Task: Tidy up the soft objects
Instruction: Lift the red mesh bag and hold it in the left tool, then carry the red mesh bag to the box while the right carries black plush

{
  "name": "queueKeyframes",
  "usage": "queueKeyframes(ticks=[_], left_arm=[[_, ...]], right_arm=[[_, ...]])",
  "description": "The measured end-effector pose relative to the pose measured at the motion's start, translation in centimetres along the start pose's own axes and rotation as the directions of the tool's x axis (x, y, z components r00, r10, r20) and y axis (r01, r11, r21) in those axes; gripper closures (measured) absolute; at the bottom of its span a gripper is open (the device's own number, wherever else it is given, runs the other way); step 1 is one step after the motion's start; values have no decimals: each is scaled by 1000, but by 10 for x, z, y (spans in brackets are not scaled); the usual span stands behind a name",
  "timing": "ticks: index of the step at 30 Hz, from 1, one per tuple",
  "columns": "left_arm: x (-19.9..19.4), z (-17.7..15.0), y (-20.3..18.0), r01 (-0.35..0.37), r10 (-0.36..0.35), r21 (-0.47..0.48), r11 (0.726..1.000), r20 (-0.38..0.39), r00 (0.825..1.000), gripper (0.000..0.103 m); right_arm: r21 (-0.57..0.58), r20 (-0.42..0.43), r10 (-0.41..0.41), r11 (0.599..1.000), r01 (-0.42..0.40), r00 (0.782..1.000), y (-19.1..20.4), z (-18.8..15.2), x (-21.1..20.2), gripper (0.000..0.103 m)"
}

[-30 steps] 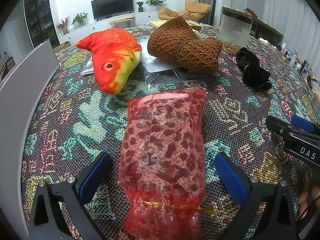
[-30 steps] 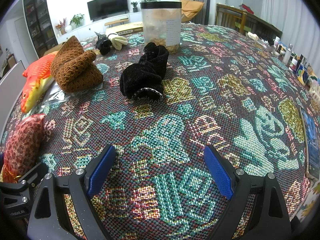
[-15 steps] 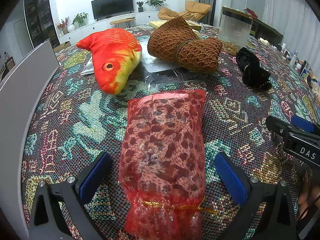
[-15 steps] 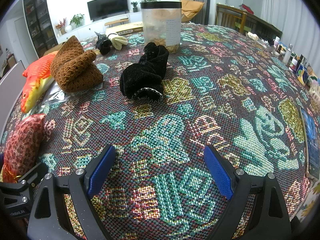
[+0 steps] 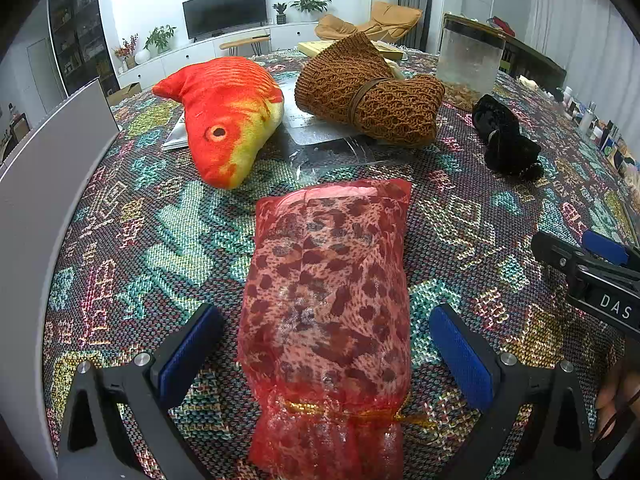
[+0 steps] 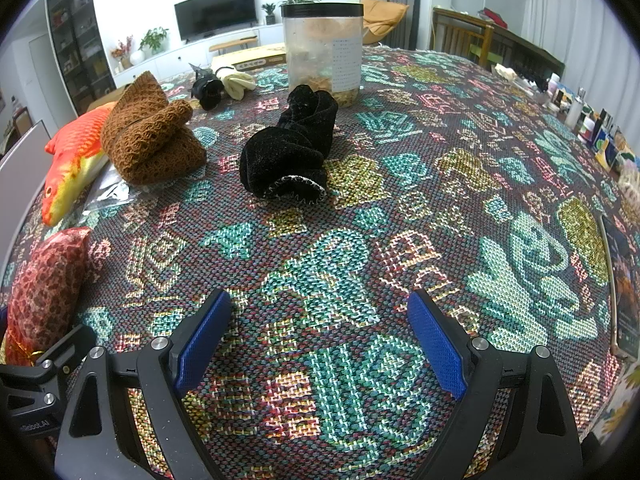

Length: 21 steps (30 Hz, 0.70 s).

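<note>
Currently the left gripper (image 5: 326, 344) has its jaws spread wide, one blue pad on each side of the red leopard-print pouch (image 5: 328, 300), with a gap between each pad and the pouch, so nothing is clamped. The pouch lies lengthwise on the patterned tablecloth (image 5: 140, 248), its tied end (gold string visible) nearest the camera. Beyond it, to the left, lies the orange fish plush (image 5: 228, 116), head toward the pouch but apart from it. Right of the fish sits the brown knitted bundle (image 5: 368, 96), bound by a dark band and resting partly on a clear plastic sheet (image 5: 320, 140). Farther right is the black velvet cloth (image 5: 506, 140), with a clear jar (image 5: 468, 64) behind it.

The right gripper (image 6: 320, 340) is likewise spread apart, holding nothing, low over bare tablecloth near the table's front edge. From its camera the black velvet cloth lies ahead in a crumpled heap, just in front of the jar (black lid, light contents at the bottom). The brown bundle and fish plush are to the left, side by side; whether they touch, I cannot tell. The pouch shows at the far left edge. Behind the bundle lie a cream glove (image 6: 236, 80) and a small black item (image 6: 206, 88) (too small to identify).
</note>
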<state>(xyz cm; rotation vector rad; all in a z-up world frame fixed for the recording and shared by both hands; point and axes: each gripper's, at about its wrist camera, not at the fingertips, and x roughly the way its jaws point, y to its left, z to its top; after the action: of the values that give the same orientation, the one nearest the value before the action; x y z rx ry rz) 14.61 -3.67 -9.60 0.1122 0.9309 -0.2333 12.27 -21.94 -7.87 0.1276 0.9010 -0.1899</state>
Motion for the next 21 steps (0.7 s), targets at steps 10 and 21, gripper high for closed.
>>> queueKeyframes(ticks=[10, 21], left_arm=[[0, 0, 0, 0, 0, 0, 1000, 0, 1000, 0], [-15, 16, 7, 77, -77, -1, 997, -71, 994, 3]], right_arm=[[8, 2, 20, 1000, -20, 1000, -2, -1, 0, 11], [183, -96, 196, 967, -176, 976, -28, 89, 17, 12]])
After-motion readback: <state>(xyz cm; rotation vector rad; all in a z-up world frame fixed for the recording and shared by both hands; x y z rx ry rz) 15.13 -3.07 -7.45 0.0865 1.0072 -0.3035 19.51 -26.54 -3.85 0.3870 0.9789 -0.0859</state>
